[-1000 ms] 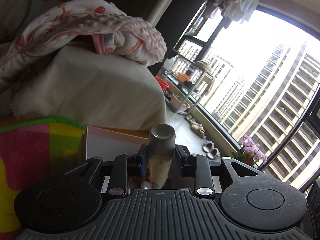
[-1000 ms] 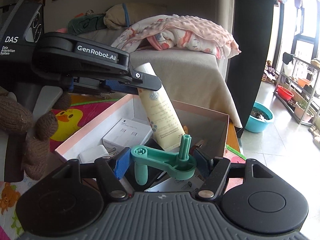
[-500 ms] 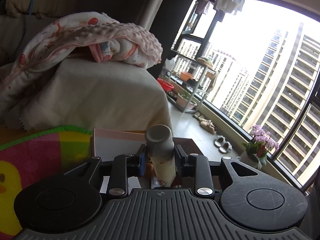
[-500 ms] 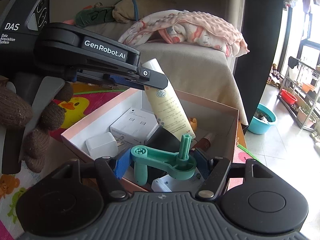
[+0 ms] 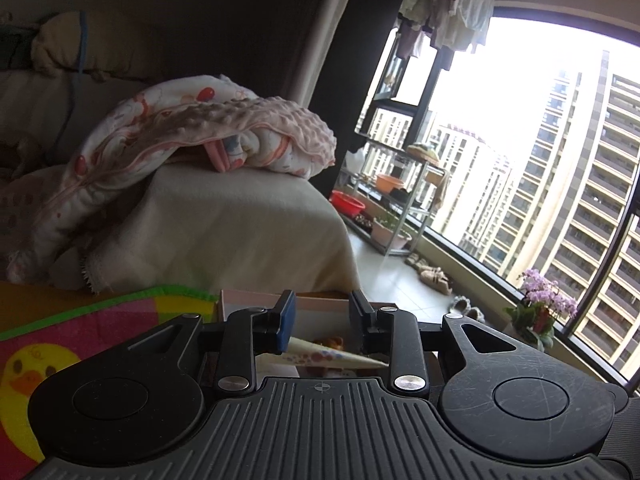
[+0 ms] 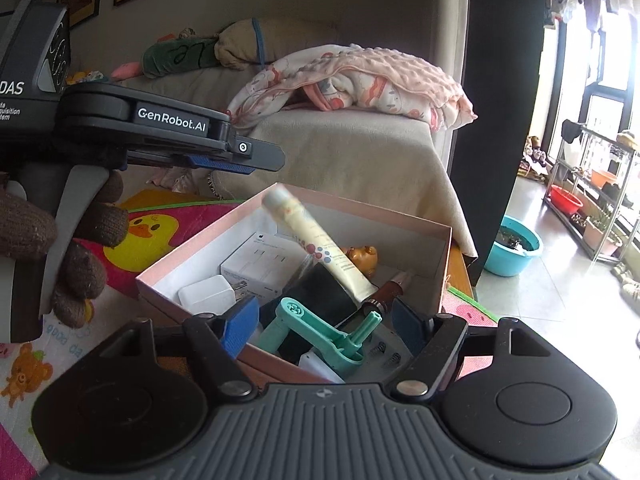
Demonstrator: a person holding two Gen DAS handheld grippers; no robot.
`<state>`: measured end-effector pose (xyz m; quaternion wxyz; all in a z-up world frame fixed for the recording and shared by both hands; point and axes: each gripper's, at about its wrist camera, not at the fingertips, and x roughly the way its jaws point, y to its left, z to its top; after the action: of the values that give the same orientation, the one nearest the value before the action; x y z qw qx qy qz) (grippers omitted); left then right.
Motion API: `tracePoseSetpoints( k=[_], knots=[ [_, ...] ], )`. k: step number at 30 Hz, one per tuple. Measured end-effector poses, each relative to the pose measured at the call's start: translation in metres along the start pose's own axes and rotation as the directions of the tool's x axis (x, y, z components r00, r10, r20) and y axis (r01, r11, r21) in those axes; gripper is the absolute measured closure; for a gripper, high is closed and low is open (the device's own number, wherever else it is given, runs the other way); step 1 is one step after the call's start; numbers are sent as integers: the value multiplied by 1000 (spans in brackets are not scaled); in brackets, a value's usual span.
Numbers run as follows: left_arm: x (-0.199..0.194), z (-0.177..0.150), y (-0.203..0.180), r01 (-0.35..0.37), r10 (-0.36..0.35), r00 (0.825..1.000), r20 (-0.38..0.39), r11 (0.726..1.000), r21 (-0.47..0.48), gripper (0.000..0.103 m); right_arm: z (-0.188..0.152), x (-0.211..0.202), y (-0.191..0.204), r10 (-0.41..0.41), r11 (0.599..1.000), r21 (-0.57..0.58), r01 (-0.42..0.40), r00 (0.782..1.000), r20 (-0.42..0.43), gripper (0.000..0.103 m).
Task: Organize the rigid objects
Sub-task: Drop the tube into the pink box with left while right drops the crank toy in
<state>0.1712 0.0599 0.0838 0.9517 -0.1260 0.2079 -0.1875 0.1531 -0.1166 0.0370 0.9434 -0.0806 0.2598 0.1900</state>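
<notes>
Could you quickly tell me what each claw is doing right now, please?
Left claw: open, empty; the tube lies in the box.
Right claw: open, the green crank loose between its fingers.

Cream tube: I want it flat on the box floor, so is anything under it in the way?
Yes. The cream tube slants across the pink box, its crimped end down over a black block beside a white carton, its blurred cap end up in the air. Those two crowd the floor beneath it.
</notes>
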Motion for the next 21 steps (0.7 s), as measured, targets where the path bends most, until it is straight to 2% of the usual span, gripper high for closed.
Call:
tracePoseSetpoints(
  k=[4,7,10,13,16,19,21],
  knots=[
    [-25,-7,-1,-33,33,999,-9,999,7,71,-11,-22,6,-17,1000,-23,17,1000,10,29],
    [-52,-28,-11,-107,112,993,-49,991,83,71,-23,-41,11,-20,999,-27,20,1000,8,26],
    [-78,-57,-19,-131,146,983,-111,983,131,71,-39,-52,16,-39,999,-13,39,999,-27,24],
    [-97,-90,-21,-147,176,963,-204,978,147,71,-56,-51,20,-51,998,26,54,993,-107,24],
    [-110,-124,-23,-198,252,927,-277,957,211,71,-74,-44,24,-35,995,85,53,980,-197,24],
    [-116,-142,-23,-219,277,914,-296,952,215,71,-84,-40,31,-38,991,120,67,973,-228,23],
    [-116,-148,-25,-236,290,918,-269,947,218,69,-87,-40,35,-81,985,133,112,972,-219,17]
  ],
)
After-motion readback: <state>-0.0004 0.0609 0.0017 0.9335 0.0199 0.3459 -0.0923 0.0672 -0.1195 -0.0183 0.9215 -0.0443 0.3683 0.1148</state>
